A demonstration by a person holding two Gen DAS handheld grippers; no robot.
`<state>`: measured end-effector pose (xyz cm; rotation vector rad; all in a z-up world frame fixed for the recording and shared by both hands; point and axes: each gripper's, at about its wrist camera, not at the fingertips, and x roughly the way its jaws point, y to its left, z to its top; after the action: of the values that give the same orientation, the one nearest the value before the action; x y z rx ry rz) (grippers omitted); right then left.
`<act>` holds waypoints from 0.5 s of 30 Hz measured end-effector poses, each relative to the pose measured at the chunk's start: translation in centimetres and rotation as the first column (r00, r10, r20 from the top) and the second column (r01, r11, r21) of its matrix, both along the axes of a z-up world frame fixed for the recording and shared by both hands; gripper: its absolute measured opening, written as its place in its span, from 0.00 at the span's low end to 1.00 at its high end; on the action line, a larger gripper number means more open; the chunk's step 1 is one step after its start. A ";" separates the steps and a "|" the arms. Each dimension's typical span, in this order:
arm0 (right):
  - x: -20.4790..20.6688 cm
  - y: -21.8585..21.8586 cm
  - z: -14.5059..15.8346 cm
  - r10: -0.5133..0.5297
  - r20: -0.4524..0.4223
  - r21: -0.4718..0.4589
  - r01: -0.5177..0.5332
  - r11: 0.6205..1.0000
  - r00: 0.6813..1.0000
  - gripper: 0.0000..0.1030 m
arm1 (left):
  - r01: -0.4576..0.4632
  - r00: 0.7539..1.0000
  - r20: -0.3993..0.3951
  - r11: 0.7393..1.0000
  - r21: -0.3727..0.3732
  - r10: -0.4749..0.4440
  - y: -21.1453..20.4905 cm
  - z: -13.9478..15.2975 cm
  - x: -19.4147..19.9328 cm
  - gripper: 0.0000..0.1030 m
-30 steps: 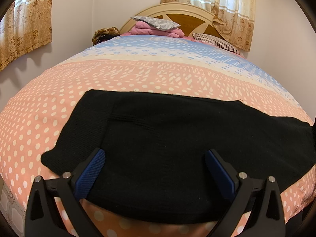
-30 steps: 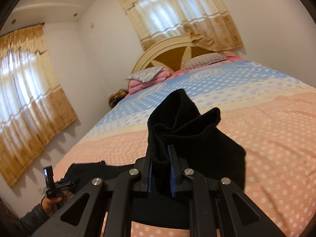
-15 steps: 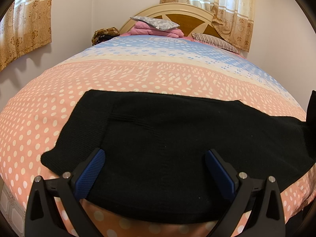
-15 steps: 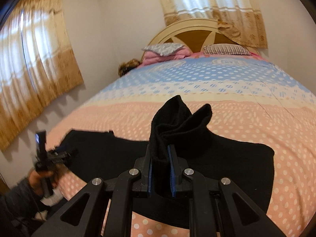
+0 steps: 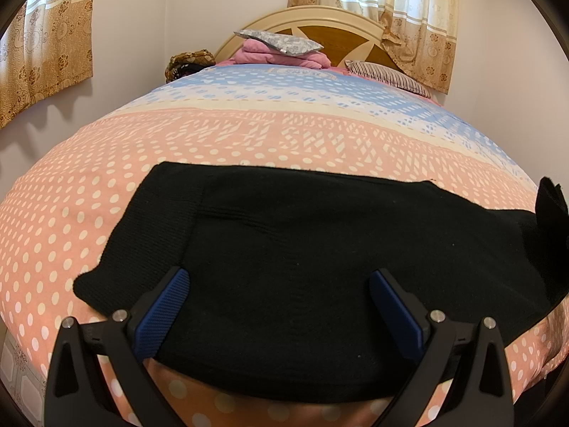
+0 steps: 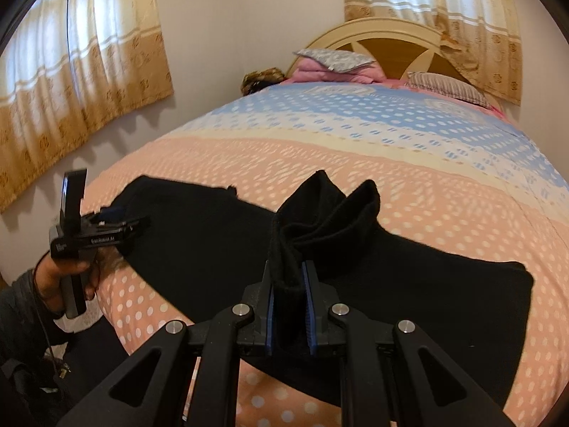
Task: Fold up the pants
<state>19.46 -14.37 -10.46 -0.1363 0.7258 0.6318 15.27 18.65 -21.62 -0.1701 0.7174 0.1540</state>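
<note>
1. Left wrist view: the left gripper (image 5: 277,306) stands wide apart just over the black pants (image 5: 320,267), its blue pads (image 5: 161,315) gripping nothing. The pants lie spread flat across the near end of the bed (image 5: 249,135).
2. Right wrist view: the right gripper (image 6: 288,302) is clamped narrow on a bunched end of the pants (image 6: 409,284), lifted off the bed (image 6: 355,142). At far left a hand (image 6: 67,274) holds the left gripper (image 6: 113,219).

Both wrist views close above bed (image 5: 284,135) foot, angled down toward headboard (image 5: 320,26); both share headboard, pants (image 5: 302,242).
</note>
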 end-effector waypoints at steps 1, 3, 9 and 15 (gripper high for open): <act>0.1 0.3 -0.4 0.006 -0.009 -0.003 -0.006 1.000 1.000 0.13 | 0.000 1.000 0.000 1.000 0.000 0.000 0.0 0.0 0.0 1.00; 0.2 0.8 -1.0 0.012 -0.022 -0.009 -0.012 1.000 1.000 0.13 | 0.000 1.000 0.000 1.000 0.000 0.000 0.0 0.0 0.0 1.00; 1.2 2.0 -4.0 0.023 -0.112 -0.066 -0.031 0.997 0.993 0.17 | -0.015 1.000 0.010 1.000 0.002 0.015 0.0 0.3 -0.3 1.00; -0.1 0.0 -2.2 0.073 -0.148 0.006 -0.073 0.997 0.986 0.50 | 0.010 0.996 0.092 0.995 -0.103 0.000 -1.3 3.6 -1.5 1.00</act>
<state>19.40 -14.41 -12.66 -0.1170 0.8670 0.7175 13.80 17.40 -18.03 -0.2724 0.6340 0.1035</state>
